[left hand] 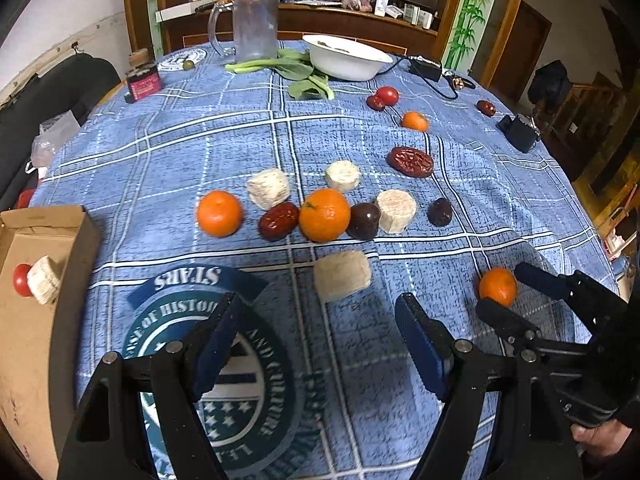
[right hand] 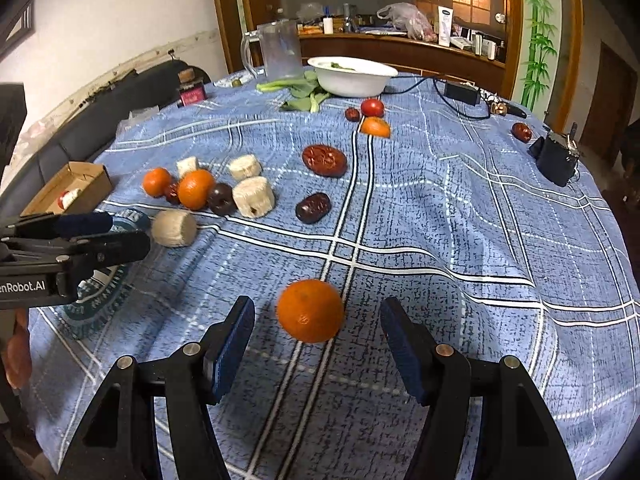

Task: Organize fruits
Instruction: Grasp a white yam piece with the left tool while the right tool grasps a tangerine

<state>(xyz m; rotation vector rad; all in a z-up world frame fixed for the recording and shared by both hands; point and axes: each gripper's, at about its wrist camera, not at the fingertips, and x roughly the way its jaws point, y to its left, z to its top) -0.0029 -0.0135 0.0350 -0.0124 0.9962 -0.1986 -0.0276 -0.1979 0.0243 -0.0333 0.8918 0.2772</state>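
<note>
Four oranges sit on the blue plaid tablecloth [right hand: 460, 208]: we count two in the centre cluster [left hand: 219, 213] [left hand: 324, 214], one far at 1 o'clock [left hand: 414, 121], one nearest [right hand: 310, 310]. That nearest orange lies on the cloth between the wide-open fingers of our right gripper [right hand: 318, 344], just ahead of the tips, touching neither pad; round, dimpled skin, slightly blurred. In the left wrist view the same orange [left hand: 497, 286] sits at 3 o'clock between the right gripper's [left hand: 506, 290] dark fingers.

Our left gripper [left hand: 316, 344] also stands wide open and holds nothing; a beige cylinder [left hand: 342, 275], rough and fibrous, lies just ahead at 12 o'clock.

Beige cylinders: four on the cloth, one more [left hand: 44, 280] inside the cardboard box [left hand: 52, 236] at 9 o'clock, touching a glossy red tomato [left hand: 22, 279]. A second tomato [left hand: 387, 95] sits far at 1 o'clock.

Wrinkled red dates: we count four, the biggest an oval [left hand: 410, 161]. Two dark, smooth, nearly black fruits [left hand: 363, 220] [left hand: 440, 211] flank a cylinder.

Far edge, 12 o'clock: one white bowl [left hand: 346, 58], one clear plastic pitcher [left hand: 250, 26], green leafy stalks [left hand: 296, 72] beside them.
</note>
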